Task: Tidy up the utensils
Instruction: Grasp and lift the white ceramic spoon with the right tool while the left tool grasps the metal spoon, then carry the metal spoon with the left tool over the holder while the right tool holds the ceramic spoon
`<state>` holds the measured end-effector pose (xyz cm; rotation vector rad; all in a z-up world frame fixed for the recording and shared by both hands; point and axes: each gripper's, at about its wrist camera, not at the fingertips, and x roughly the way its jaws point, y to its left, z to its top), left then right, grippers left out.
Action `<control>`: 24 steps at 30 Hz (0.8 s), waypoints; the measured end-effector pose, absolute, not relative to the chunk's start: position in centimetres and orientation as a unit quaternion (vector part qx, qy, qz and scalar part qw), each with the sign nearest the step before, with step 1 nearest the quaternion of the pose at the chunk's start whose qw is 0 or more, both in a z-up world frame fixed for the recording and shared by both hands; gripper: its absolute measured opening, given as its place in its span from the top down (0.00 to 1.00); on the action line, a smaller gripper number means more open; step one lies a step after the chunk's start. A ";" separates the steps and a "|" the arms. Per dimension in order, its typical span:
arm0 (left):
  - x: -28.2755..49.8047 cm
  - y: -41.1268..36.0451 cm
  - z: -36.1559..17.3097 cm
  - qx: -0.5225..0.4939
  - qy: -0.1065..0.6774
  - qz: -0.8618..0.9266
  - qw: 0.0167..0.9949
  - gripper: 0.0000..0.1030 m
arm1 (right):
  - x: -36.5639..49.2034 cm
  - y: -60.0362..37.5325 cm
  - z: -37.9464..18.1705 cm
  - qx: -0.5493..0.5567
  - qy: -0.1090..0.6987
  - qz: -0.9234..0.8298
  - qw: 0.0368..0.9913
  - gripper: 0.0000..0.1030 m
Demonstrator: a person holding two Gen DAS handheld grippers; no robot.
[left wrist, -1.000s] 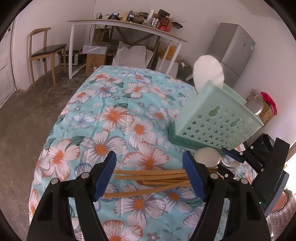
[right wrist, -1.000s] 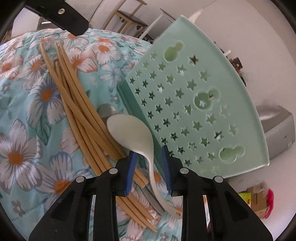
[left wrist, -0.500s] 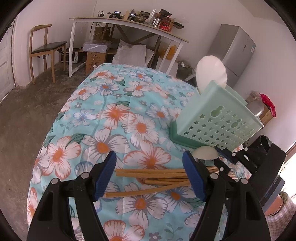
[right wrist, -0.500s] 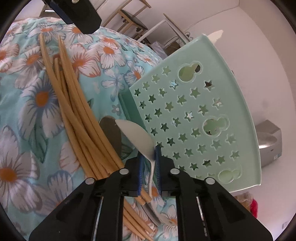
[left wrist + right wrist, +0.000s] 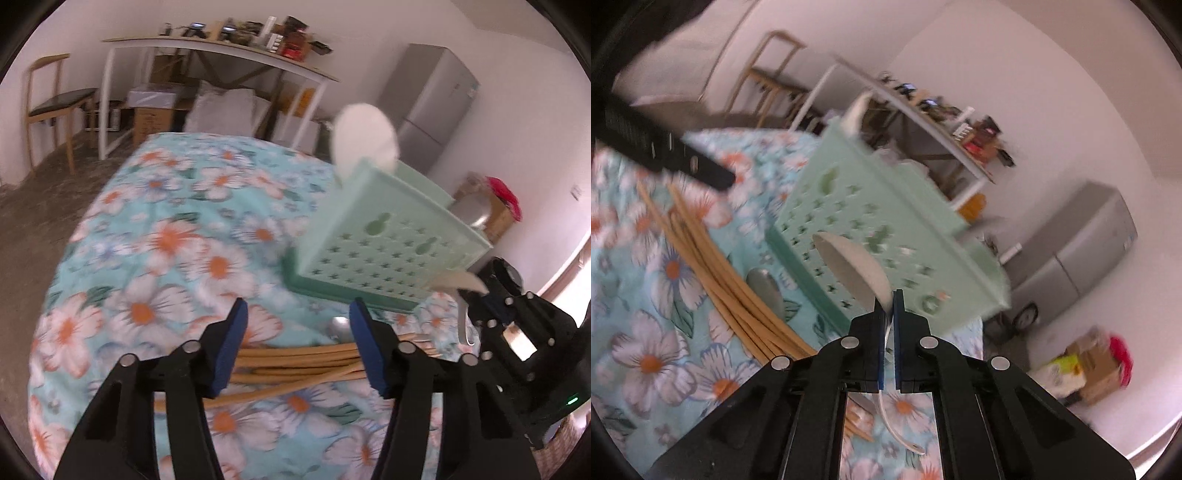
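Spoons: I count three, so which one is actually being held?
The white spoon pinched by the right gripper. The metal spoon lies beside the chopsticks; another white one stands in the holder.

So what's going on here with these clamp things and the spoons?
A person is tidying utensils on a flowered cloth. The right gripper has its jaws shut on a white spoon, held up beside the green holder. The left gripper, jaws closing with nothing gripped, hangs over the chopsticks; a metal spoon lies beside them.
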<state>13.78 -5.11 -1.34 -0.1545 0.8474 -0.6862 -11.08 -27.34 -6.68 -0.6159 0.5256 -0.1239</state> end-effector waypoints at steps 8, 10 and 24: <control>16.1 -9.5 -3.4 -0.073 0.460 -0.377 0.800 0.66 | -13.3 -33.0 -3.5 -0.117 0.278 -0.077 0.950 0.98; 16.8 -10.5 -4.3 -0.071 0.484 -0.374 0.787 0.68 | -13.7 -33.9 -3.7 -0.072 0.281 -0.075 0.954 0.98; 18.0 -11.7 -7.9 -0.134 0.566 -0.355 0.731 0.82 | -15.4 -37.6 -3.9 0.039 0.282 -0.053 0.957 0.98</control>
